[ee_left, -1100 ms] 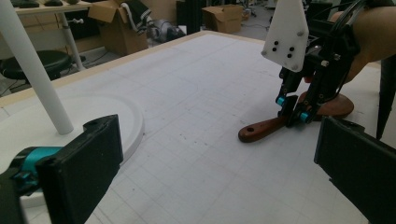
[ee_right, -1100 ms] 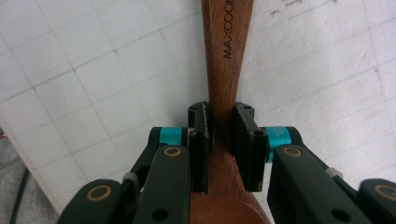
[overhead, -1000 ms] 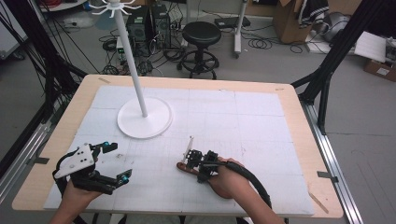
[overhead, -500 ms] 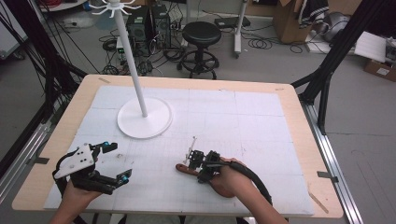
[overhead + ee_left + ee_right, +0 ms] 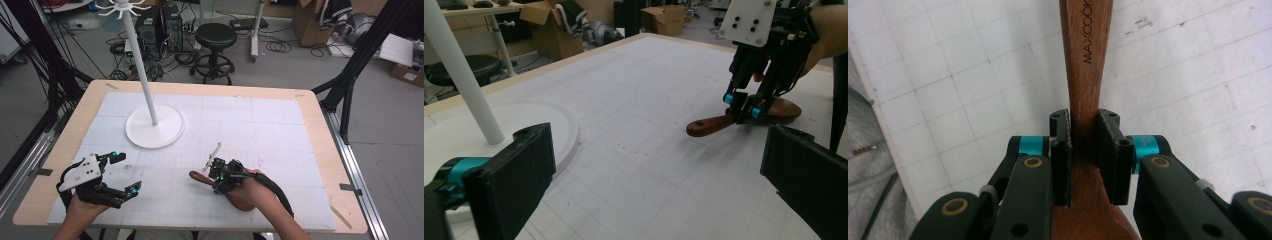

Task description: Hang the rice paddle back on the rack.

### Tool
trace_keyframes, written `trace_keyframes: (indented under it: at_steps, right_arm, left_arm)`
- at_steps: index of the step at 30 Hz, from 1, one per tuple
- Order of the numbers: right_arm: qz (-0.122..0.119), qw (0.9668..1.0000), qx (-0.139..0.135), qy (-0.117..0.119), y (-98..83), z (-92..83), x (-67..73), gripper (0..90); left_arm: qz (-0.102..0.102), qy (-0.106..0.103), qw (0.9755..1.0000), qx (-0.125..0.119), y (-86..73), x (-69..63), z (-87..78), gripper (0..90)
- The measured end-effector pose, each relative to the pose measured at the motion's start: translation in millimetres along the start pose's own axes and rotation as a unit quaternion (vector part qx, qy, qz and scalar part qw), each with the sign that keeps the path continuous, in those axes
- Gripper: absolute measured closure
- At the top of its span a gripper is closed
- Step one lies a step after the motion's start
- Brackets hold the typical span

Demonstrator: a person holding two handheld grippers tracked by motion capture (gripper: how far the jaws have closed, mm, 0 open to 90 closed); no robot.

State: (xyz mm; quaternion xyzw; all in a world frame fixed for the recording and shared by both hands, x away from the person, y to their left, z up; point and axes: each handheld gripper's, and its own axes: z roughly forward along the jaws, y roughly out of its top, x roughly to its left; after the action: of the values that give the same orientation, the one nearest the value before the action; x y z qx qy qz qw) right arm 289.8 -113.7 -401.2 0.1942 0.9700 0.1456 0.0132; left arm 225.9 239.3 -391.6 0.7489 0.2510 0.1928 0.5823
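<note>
At six o'clock on the worktop [image 5: 280,120], the right gripper [image 5: 220,176] has its jaws closed on the neck of the wooden spoon [image 5: 1083,65], which lies flat, probably for lifting. Toward eight o'clock, the left gripper [image 5: 120,172] waits with open jaws.

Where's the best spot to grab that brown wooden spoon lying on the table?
Probably the narrow neck, where the handle widens toward the bowl. The wooden spoon lies flat on the table, so come straight down from above with one jaw on each side of the handle. That part is slim enough to fit between the jaws. The right gripper already pinches it there.
</note>
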Motion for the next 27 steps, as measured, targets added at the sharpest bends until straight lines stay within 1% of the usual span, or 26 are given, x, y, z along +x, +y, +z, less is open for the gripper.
trace_keyframes:
  at_steps: [3,4,7,9,13,14,15,17,20,23,27]
  right_arm:
    - [0.001,0.9999,-0.013,0.004,-2.3,-4.8,-0.1,77.8]
    - [-0.001,0.9998,-0.018,0.002,-3.0,-6.3,-0.3,77.8]
    - [-0.001,0.9995,-0.030,0.011,-5.3,-9.7,0.4,77.8]
    - [-0.005,0.9992,-0.039,0.007,-6.4,-12.3,-0.4,77.9]
    - [0.002,0.9980,-0.062,0.015,-9.3,-20.7,-3.2,77.9]
    - [0.003,0.9976,-0.068,0.012,-9.9,-22.9,-3.9,77.9]
    - [0.006,0.9974,-0.070,0.017,-10.5,-24.7,-4.1,77.9]
    - [0.006,0.9969,-0.077,0.013,-11.4,-27.9,-4.5,77.9]
    - [0.003,0.9956,-0.092,0.013,-12.6,-32.1,-6.2,77.9]
    - [0.009,0.9935,-0.110,0.027,-13.4,-35.2,-9.2,78.0]
    - [0.012,0.9917,-0.125,0.030,-13.2,-38.3,-12.4,78.0]
  left_arm:
    - [0.000,0.001,1.0000,0.000,0.0,0.0,0.1,1.7]
    - [0.000,0.002,1.0000,0.000,0.0,0.0,0.2,1.7]
    - [-0.001,0.002,1.0000,0.000,-0.3,-0.1,-0.1,1.7]
    - [-0.001,0.002,1.0000,0.000,-0.5,0.1,0.2,1.7]
    - [-0.002,0.001,1.0000,0.000,-0.4,0.2,0.6,1.7]
    - [-0.002,0.001,1.0000,0.000,-0.5,0.1,0.8,1.7]
    - [-0.003,0.001,1.0000,0.000,-0.5,0.1,0.9,1.7]
    - [-0.001,0.001,1.0000,-0.001,-0.4,0.0,1.1,1.7]
    - [0.000,0.001,1.0000,0.001,-0.4,0.1,1.5,1.7]
    - [-0.001,0.001,1.0000,0.001,-0.6,-0.4,1.9,1.7]
    - [-0.001,0.000,1.0000,0.001,-0.5,-0.3,1.5,1.7]
